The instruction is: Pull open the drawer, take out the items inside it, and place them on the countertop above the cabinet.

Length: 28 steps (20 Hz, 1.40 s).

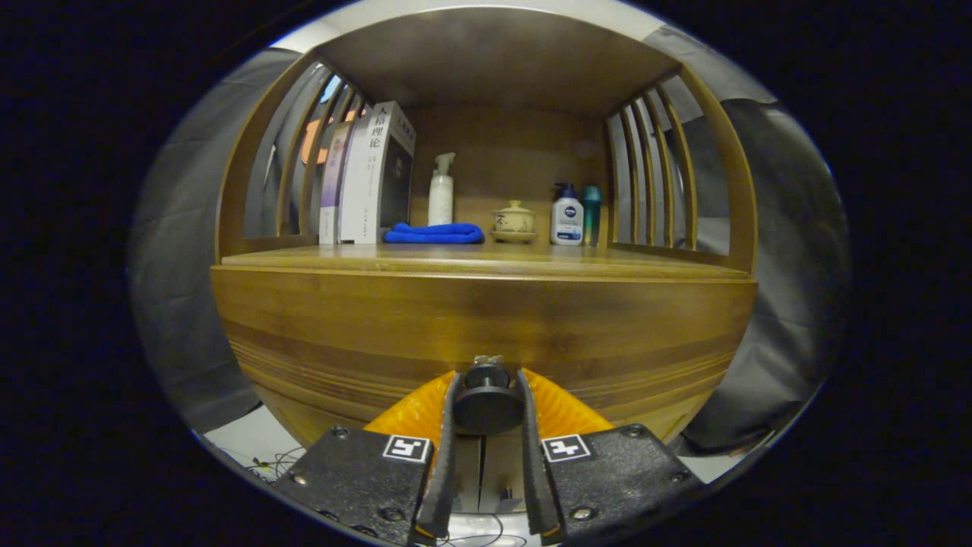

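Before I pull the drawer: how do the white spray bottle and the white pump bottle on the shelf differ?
The spray bottle is tall and slim, all white, behind the blue cloth. The pump bottle is shorter and squatter, with a dark blue pump top and label, between the lidded cup and a teal bottle. Both stand upright at the back. The gripper is shut on the drawer knob.

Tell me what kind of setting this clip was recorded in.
Likely a staged home corner in a recording booth: a wooden cabinet with books, a blue towel and lotion bottles on its shelf, dark cloth hung behind. The claw grips the drawer knob.
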Motion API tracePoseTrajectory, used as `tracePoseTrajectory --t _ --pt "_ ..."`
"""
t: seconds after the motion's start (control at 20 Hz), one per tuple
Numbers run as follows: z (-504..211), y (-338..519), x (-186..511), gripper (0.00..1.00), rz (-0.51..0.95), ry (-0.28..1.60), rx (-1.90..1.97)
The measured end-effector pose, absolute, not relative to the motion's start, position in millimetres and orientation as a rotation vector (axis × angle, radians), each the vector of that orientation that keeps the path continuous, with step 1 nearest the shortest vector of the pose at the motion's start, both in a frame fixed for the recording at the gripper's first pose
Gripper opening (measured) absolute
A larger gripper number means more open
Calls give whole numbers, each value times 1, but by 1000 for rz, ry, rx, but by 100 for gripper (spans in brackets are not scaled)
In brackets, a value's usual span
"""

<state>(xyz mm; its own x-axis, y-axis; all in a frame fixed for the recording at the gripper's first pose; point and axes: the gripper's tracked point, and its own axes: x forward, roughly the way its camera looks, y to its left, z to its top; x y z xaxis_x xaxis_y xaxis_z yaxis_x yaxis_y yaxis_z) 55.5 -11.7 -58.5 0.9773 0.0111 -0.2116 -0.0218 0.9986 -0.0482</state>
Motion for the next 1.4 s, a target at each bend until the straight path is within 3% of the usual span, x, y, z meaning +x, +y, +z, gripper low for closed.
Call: tracePoseTrajectory --t 1.4 --pt "-43 -16 60 37 51 251 -41"
